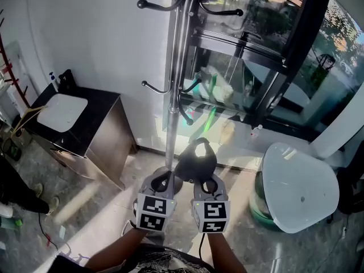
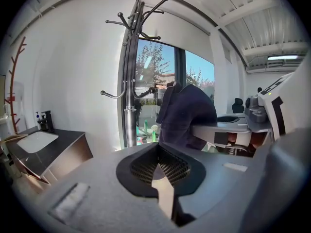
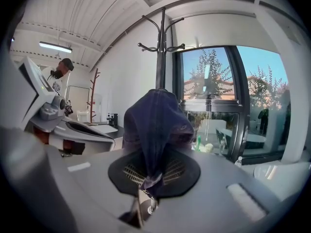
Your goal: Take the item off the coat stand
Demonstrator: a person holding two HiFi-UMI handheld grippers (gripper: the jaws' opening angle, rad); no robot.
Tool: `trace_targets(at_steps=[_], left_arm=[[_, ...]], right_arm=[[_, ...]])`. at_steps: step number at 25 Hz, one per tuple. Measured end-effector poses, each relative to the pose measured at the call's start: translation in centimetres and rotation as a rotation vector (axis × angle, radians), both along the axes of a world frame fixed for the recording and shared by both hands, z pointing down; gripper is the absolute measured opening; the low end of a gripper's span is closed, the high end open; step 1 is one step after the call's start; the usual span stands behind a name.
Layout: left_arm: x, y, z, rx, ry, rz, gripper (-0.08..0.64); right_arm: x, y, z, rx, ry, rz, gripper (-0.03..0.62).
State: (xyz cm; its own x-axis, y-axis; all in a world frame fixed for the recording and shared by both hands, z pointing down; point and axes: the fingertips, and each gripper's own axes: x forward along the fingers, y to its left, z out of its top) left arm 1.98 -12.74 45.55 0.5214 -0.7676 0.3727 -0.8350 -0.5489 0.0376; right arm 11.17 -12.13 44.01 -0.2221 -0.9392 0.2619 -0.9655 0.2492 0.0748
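The silver-and-black coat stand (image 1: pixel 177 67) rises in front of the window, and its visible hooks are bare. A dark navy cloth item, like a cap (image 1: pixel 196 159), is off the stand and sticks up from my right gripper (image 1: pixel 206 182). In the right gripper view the cloth (image 3: pixel 155 125) is pinched between the jaws of the right gripper (image 3: pixel 146 188), which is shut on its lower edge. My left gripper (image 1: pixel 163 180) is right beside it, to the left. In its own view the left gripper (image 2: pixel 163 176) is shut with nothing held, and the dark item (image 2: pixel 187 115) hangs just to its right.
A black cabinet (image 1: pixel 85 135) with a white tray on top stands at the left wall. A white rounded lid (image 1: pixel 298 186) lies at the right. The large window (image 1: pixel 273 67) is behind the stand. A person's feet (image 1: pixel 17 201) are at the far left.
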Motion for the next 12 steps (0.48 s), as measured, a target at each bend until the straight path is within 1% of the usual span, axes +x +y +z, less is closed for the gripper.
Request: trace_targets(at_steps=[7, 12], left_arm=[[0.6, 2.0, -0.2, 0.001, -0.004, 0.015, 0.002], [0.9, 3.5, -0.4, 0.009, -0.003, 0.029, 0.002]], right_arm=[[0.2, 2.8, -0.5, 0.002, -0.026, 0.014, 0.026], [1.1, 4.4, -0.8, 0.003, -0.047, 0.036, 0.026]])
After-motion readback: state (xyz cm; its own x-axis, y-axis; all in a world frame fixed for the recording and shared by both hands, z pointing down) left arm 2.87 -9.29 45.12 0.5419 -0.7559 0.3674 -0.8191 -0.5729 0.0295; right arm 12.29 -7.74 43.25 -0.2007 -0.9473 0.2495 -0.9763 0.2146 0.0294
